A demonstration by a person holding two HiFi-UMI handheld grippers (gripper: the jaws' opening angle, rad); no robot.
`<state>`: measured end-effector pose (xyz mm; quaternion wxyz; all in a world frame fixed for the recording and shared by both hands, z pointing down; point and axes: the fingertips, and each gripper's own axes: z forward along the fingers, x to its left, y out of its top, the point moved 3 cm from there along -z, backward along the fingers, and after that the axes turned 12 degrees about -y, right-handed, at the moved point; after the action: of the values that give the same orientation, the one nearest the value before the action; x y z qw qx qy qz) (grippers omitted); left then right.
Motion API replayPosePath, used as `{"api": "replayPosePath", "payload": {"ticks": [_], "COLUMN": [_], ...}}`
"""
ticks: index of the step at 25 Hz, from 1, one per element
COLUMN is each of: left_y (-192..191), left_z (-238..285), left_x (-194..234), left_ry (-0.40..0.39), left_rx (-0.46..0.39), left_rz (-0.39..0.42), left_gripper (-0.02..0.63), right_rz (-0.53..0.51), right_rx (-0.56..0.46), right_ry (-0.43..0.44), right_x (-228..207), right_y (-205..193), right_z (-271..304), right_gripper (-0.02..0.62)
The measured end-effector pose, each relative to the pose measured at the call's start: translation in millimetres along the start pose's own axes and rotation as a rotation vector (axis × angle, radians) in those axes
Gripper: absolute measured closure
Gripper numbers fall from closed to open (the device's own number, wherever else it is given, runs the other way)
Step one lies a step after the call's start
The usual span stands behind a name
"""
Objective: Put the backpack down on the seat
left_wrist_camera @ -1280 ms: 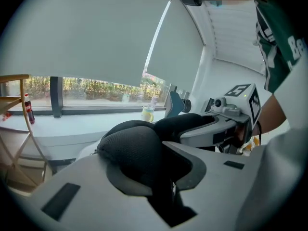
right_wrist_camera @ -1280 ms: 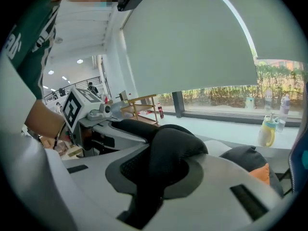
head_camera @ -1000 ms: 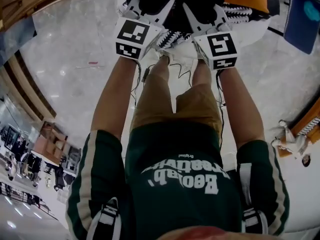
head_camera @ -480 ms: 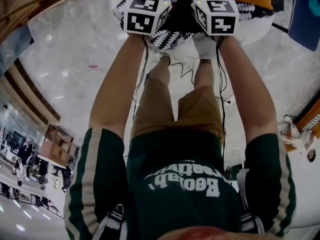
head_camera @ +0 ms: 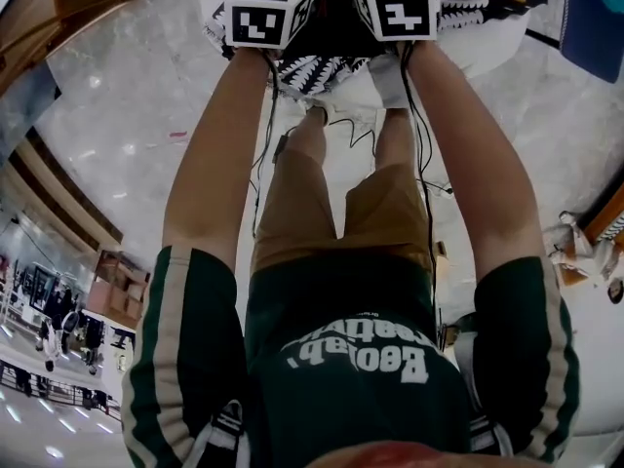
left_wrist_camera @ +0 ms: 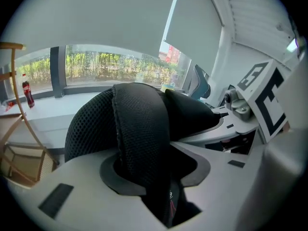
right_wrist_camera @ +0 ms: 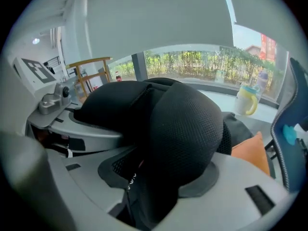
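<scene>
The person stands facing the seat (head_camera: 492, 49), both forearms stretched forward and down, one pair of tongs in each hand. The black backpack (head_camera: 331, 13) is at the top edge of the head view, between the two marker cubes (head_camera: 265, 8) and over the black-and-white patterned cover (head_camera: 317, 71) of the seat, just ahead of the person's knees. The contact between its base and the seat is not visible. Left tongs (left_wrist_camera: 154, 163): the jaws have just been opening and stand moderately apart. A padded mesh strap (left_wrist_camera: 139, 129) of the backpack runs upright through the gap, lying against the left jaw with dark space on the other side, so it is not clamped. Right tongs (right_wrist_camera: 161, 177): the jaws have also just been opening and stand wider. A second mesh strap (right_wrist_camera: 190, 124) bulges up between them, unpinched. Beyond that strap the backpack body reaches toward an orange cushion (right_wrist_camera: 250, 153) lying on the seat, and the two look close or touching. Behind the seat a window ledge carries a cola bottle (left_wrist_camera: 27, 90) and a cup with a yellow handle (right_wrist_camera: 246, 100). A blue chair (right_wrist_camera: 293, 129) stands at the right.
</scene>
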<state>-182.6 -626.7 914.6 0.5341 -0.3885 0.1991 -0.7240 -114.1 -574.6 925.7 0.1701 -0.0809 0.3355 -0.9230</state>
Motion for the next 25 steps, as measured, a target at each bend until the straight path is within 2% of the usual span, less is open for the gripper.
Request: {"api": "replayPosePath", "payload": {"ticks": [2, 4, 7, 10, 13, 20, 25], "left_y": [-4.7, -5.9, -6.2, -11.5, -16.7, -26.4, -14.7], "left_z": [-0.5, -7.0, -25.4, -34.8, -47.7, -95.1, -134.3], "left_x": [-6.8, -13.8, -21.2, -28.4, -37.3, -65.2, -87.4], "left_ry": [0.031, 0.080, 0.153, 0.206, 0.214, 0.207, 0.172], "left_rx": [0.000, -0.019, -0.044, -0.052, -0.065, -0.059, -0.082], "left_rz": [0.038, 0.076, 0.108, 0.096, 0.071, 0.075, 0.101], "left_gripper": [0.420, 0.374, 0.319, 0.273, 0.273, 0.273, 0.273], "right_rz": [-0.020, -0.025, -0.037, -0.053, -0.043, -0.031, -0.022], "right_rx": [0.011, 0.011, -0.004, -0.004, 0.016, 0.040, 0.002], "right_ry": [-0.054, -0.098, -0.116, -0.121, -0.137, -0.161, -0.173], "right_x": [-5.1, -10.4, -10.1, -14.8, -18.7, -7.5, 0.1], "right_y": [-10.0, -15.9, -18.2, -29.0, -40.9, -53.8, -39.4], "right_z": [-6.0, -16.1, -32.6, -44.2, -59.3, -111.4, -156.9], "right_gripper": [0.357, 0.344, 0.335, 0.326, 0.322, 0.322, 0.322]}}
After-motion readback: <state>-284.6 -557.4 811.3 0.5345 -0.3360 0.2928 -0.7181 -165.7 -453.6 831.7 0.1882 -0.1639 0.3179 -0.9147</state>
